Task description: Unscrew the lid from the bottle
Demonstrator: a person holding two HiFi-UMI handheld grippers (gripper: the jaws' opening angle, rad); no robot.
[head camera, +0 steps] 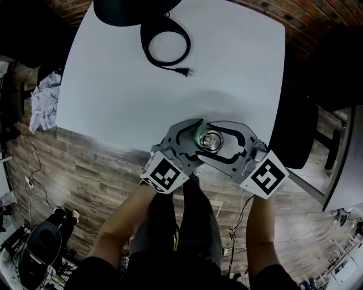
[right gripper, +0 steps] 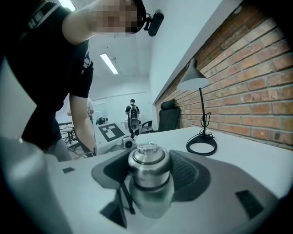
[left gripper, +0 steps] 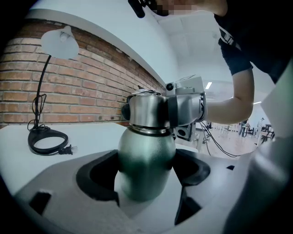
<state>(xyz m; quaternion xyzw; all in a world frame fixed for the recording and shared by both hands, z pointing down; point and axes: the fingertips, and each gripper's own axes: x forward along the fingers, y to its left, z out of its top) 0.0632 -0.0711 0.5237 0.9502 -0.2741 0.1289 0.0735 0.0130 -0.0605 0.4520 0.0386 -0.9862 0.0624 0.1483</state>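
With fingers (left gripper: 98, 176) of left gripper (left gripper: 146, 177) clenched on bottle (left gripper: 146, 146), right gripper (right gripper: 149, 177) grasping lid (right gripper: 147, 163): hold body steady, twist lid squarely.

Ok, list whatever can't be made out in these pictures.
- How far the lid is loosened: in the left gripper view the right gripper covers part of its seam with the bottle.
- Bottle's base: hidden behind the left gripper's own body in its view, and under the lid in the head view.
- Lamp: cut off by the head view's top edge.
- Plug prongs: too small in the head view.
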